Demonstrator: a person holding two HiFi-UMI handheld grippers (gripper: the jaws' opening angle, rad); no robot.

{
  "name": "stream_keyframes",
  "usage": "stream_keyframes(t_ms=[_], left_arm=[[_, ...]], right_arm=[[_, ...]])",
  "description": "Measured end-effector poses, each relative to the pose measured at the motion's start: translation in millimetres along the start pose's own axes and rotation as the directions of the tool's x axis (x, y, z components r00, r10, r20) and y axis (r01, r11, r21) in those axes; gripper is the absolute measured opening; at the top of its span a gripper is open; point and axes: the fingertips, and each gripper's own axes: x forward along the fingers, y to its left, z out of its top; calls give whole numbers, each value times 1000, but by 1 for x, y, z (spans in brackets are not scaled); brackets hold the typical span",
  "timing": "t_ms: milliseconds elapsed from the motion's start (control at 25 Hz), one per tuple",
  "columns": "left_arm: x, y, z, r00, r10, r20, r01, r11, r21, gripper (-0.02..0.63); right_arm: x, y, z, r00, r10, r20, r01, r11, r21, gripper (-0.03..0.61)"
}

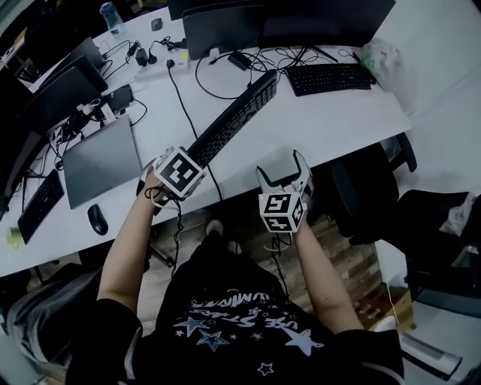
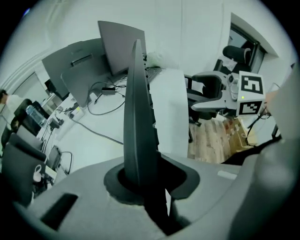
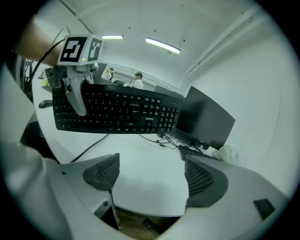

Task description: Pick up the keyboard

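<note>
A long black keyboard (image 1: 234, 119) is lifted off the white desk (image 1: 331, 120), tilted on edge. My left gripper (image 1: 174, 167) is shut on its near end. In the left gripper view the keyboard (image 2: 137, 117) stands edge-on between the jaws and runs away from the camera. The right gripper view shows the keyboard (image 3: 117, 111) key-side on, hanging in the air with the left gripper (image 3: 77, 93) clamped on its left end. My right gripper (image 1: 284, 171) stands open over the desk's front edge, apart from the keyboard, nothing between its pads (image 3: 202, 180).
A closed grey laptop (image 1: 101, 156) and a black mouse (image 1: 97, 219) lie at the left. Two monitors (image 1: 285, 21), a second keyboard (image 1: 329, 77) and several cables (image 1: 218, 71) fill the back. A black chair (image 1: 368, 188) stands right of the desk.
</note>
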Motion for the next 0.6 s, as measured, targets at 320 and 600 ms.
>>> stream_keyframes(t_ms=[320,600], left_arm=[[-33,-52,-8,977,-49,206,109,952,-287,89],[-55,-71,-23,952,-40,304,150,926,-346,91]], right_arm=[[-30,11,12,994,92,59,-100,982,159,236],[-56,26,8,993,101,59,-112,972,208,8]])
